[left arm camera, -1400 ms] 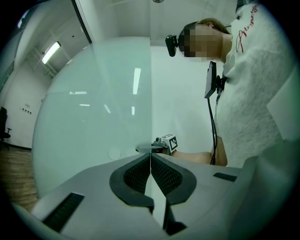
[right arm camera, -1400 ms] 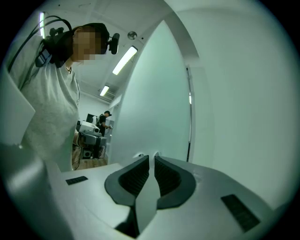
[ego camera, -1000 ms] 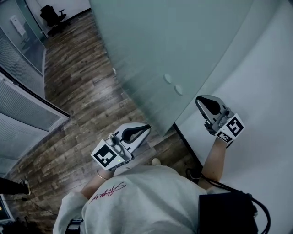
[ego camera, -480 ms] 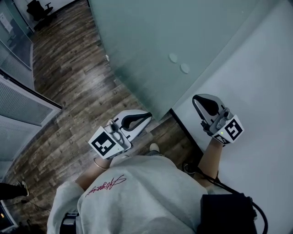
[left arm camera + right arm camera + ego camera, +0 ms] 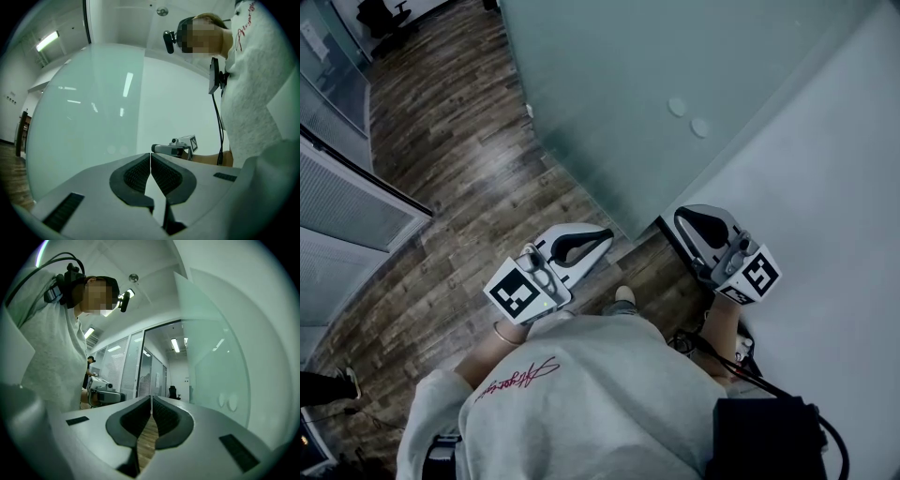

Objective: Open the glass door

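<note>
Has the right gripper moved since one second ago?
Yes. The right gripper moved left, from over the white wall to over the dark baseboard.

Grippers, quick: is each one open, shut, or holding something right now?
Left gripper: shut, holding nothing.
Right gripper: shut, holding nothing.

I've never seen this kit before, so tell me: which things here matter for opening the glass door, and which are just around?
For the job:
- glass door
- round fittings on it
- left tongs, shut, empty
- right tongs, shut, empty

Just around:
- office chair
- wooden floor
- white wall
- slatted partition
</note>
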The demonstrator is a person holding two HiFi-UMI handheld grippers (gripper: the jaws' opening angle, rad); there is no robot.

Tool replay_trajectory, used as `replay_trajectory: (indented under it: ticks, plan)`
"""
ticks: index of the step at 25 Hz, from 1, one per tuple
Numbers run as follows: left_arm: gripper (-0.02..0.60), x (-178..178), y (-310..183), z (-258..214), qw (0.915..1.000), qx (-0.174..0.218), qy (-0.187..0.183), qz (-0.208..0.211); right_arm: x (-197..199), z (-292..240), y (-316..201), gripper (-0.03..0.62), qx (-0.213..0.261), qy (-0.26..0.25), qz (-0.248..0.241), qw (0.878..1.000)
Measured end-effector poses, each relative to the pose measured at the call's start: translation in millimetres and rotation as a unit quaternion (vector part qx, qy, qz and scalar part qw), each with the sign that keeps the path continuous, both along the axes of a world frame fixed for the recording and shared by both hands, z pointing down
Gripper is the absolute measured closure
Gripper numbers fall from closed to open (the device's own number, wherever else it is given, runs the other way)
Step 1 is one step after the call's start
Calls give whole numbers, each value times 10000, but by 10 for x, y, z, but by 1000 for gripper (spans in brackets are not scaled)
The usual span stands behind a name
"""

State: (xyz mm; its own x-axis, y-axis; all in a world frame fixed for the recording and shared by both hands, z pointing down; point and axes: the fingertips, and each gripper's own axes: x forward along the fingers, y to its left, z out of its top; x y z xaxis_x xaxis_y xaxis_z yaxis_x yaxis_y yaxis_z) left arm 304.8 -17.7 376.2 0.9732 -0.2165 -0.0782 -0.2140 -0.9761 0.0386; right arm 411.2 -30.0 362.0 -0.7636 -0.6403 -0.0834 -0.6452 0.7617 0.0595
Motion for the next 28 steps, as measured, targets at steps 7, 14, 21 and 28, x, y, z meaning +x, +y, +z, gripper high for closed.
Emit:
replay_trajectory:
  ticks: [7, 14, 21, 28]
  plan:
    - [563, -298, 18, 56, 9998, -60, 5, -194, -396, 117, 21, 576, -81, -44, 97, 9999]
    - [563, -501, 34, 25, 9996, 25, 62, -286, -876, 288, 128, 576, -276, -22, -221, 9994]
    - [563, -529, 23, -5, 9994, 43, 95, -320, -1052, 224, 139, 576, -228, 39, -493, 9985]
    - [563, -503, -10, -12, 9993, 83, 73, -368, -1035, 142, 118, 576, -145, 52, -552, 9984]
